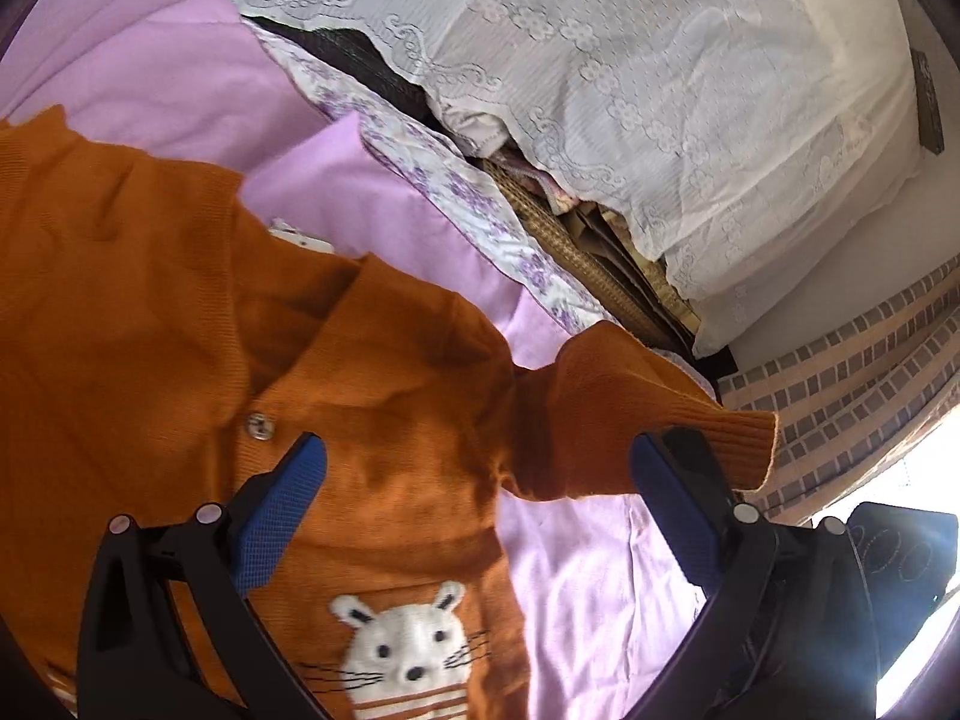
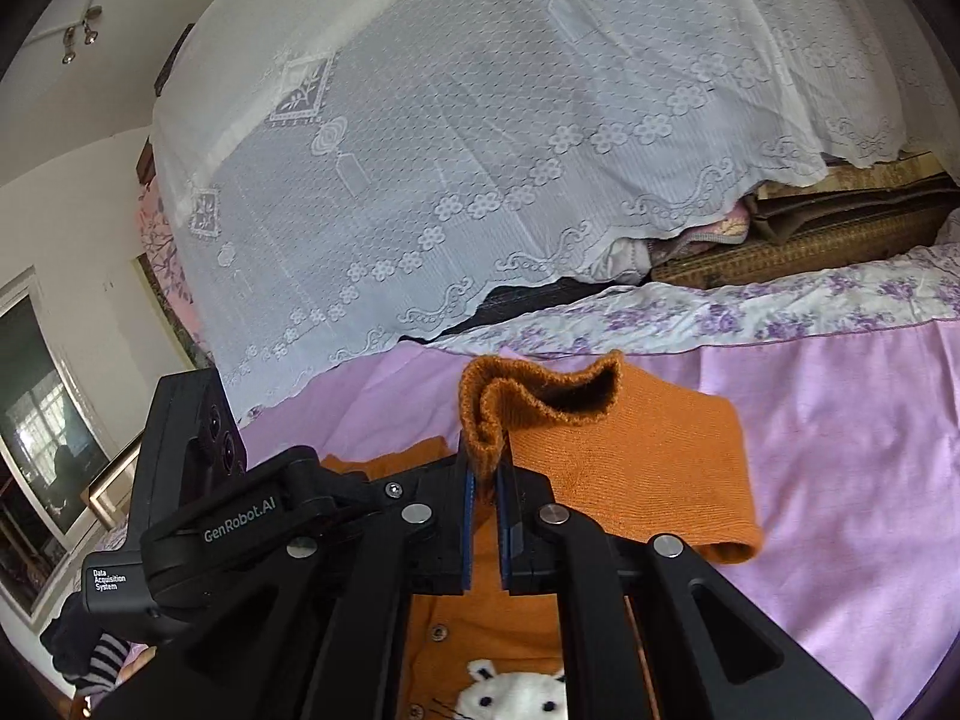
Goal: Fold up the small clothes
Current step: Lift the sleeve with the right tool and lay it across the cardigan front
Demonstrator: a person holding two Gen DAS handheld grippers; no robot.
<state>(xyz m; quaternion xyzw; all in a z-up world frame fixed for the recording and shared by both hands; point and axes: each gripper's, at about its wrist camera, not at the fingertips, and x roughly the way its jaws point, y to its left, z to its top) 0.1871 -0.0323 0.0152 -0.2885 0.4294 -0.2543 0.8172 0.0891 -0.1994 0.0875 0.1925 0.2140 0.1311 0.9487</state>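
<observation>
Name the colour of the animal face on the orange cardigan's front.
White, with black eyes and whiskers, on the orange cardigan; clearest in the left wrist view.

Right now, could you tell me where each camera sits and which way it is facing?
Left wrist: on the left gripper, looking down at the orange sweater on the lilac sheet; its blue pads stand wide apart.
Right wrist: on the right gripper, looking across the bed toward the lace cover; its jaws pinch the sleeve cuff.
Shared: sweater, rabbit patch, sheet, lace cover.

Left hand-held gripper [image 2: 198,516] reads "GenRobot.AI", "Data Acquisition System".
</observation>
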